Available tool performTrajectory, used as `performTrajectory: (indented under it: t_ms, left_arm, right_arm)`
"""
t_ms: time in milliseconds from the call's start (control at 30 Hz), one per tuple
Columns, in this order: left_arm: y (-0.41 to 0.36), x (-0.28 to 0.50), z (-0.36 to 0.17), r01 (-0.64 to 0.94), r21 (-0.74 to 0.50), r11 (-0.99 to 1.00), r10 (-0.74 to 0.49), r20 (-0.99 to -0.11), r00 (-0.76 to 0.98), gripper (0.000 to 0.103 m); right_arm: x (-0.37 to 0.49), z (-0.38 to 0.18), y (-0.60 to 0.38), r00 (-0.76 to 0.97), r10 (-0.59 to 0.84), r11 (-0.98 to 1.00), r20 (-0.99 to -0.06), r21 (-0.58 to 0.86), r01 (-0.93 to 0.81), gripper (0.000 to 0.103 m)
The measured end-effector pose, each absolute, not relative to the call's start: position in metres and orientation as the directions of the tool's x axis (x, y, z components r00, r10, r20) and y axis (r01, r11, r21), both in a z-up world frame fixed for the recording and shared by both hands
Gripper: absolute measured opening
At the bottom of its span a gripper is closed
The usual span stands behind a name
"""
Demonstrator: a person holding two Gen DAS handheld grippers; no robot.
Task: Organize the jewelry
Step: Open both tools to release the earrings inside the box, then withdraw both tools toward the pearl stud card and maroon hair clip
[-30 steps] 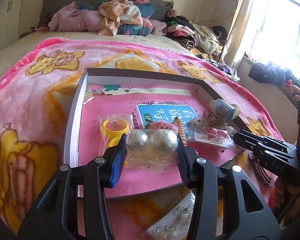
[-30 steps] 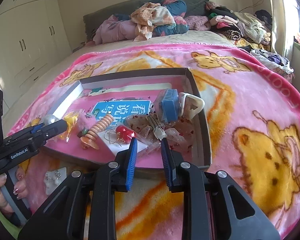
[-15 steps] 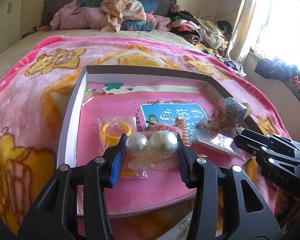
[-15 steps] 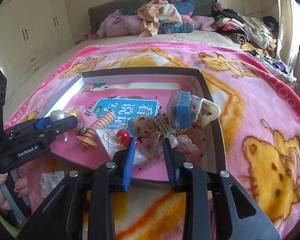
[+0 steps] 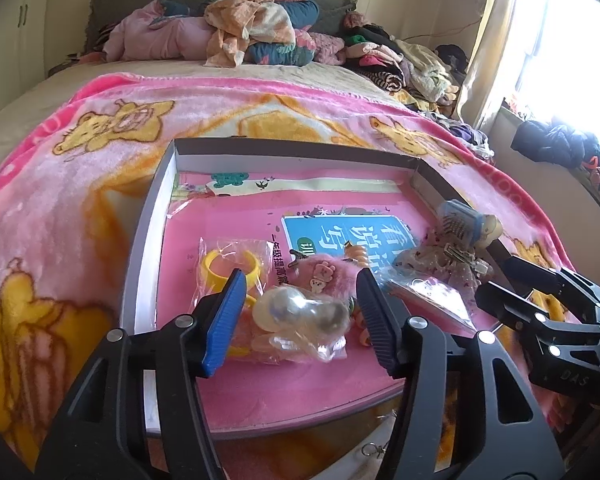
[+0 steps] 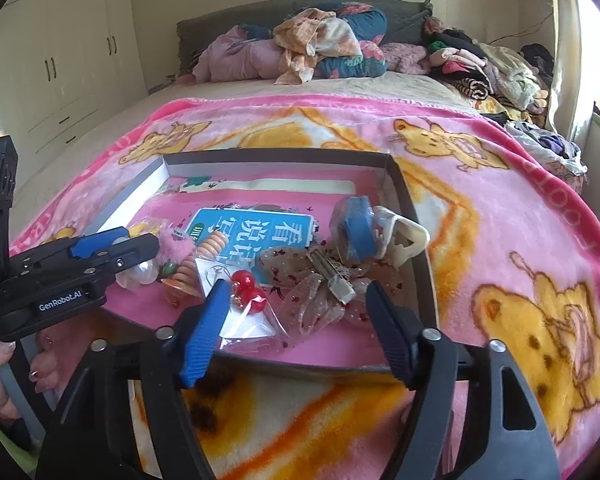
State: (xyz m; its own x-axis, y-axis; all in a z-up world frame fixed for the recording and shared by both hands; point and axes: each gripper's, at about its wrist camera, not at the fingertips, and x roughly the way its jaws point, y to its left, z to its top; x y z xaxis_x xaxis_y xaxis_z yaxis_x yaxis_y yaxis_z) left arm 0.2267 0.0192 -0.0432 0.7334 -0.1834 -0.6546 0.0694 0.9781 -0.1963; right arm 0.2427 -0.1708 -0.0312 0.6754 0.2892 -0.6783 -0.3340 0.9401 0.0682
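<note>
The bagged pair of pearl balls (image 5: 302,314) lies on the pink floor of the shallow box (image 5: 148,236), near its front edge, between the jaws of the left gripper (image 5: 300,320), which are opening and stand clear of the bag on both sides. Just left of it lies a bagged yellow ring (image 5: 230,270); behind it, a pink fluffy clip (image 5: 326,276). The right gripper (image 6: 292,322) is spreading its jaws too, above a packet of red cherry earrings (image 6: 249,294) and a sheer bow clip (image 6: 320,280), gripping neither. A blue-lidded jar (image 6: 354,232) sits by the right wall. The box rests on a pink bear blanket (image 6: 520,240).
</note>
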Motion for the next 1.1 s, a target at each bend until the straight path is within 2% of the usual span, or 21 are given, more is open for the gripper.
performTrajectory:
  t_ms: [33, 133, 200, 333, 367, 400, 567, 1100]
  left_arm:
    - [0.019, 0.226, -0.042, 0.068, -0.195, 0.978, -0.181, -0.654, 0.734, 0.049]
    - [0.02, 0.223, -0.039, 0.059, -0.195, 0.979, -0.174, -0.652, 0.738, 0.059]
    - [0.022, 0.222, -0.038, 0.052, -0.204, 0.978, -0.175, -0.652, 0.738, 0.06]
    - [0.024, 0.218, -0.035, 0.041, -0.209, 0.977, -0.17, -0.649, 0.742, 0.066]
    - [0.024, 0.217, -0.035, 0.04, -0.208, 0.977, -0.168, -0.648, 0.743, 0.069]
    - [0.024, 0.216, -0.034, 0.038, -0.206, 0.978, -0.166, -0.648, 0.744, 0.077]
    - [0.026, 0.209, -0.026, 0.035, -0.216, 0.976, -0.167, -0.631, 0.757, 0.091]
    - [0.015, 0.181, -0.007, 0.061, -0.2, 0.978, -0.172, -0.6, 0.781, 0.091]
  right_arm:
    - [0.242, -0.031, -0.173, 0.678, 0.288, 0.942, -0.677, 0.071, -0.329, 0.076]
    - [0.239, -0.03, -0.177, 0.683, 0.28, 0.946, -0.674, 0.074, -0.315, 0.08]
    - [0.238, -0.029, -0.18, 0.689, 0.275, 0.949, -0.671, 0.076, -0.305, 0.086]
    - [0.233, -0.025, -0.187, 0.7, 0.273, 0.953, -0.66, 0.083, -0.292, 0.089]
    - [0.231, -0.024, -0.189, 0.704, 0.273, 0.954, -0.656, 0.086, -0.289, 0.089]
    - [0.23, -0.022, -0.191, 0.707, 0.272, 0.954, -0.653, 0.089, -0.285, 0.09]
    - [0.224, -0.017, -0.197, 0.718, 0.265, 0.958, -0.643, 0.092, -0.272, 0.091]
    - [0.195, -0.005, -0.214, 0.743, 0.272, 0.959, -0.612, 0.104, -0.264, 0.091]
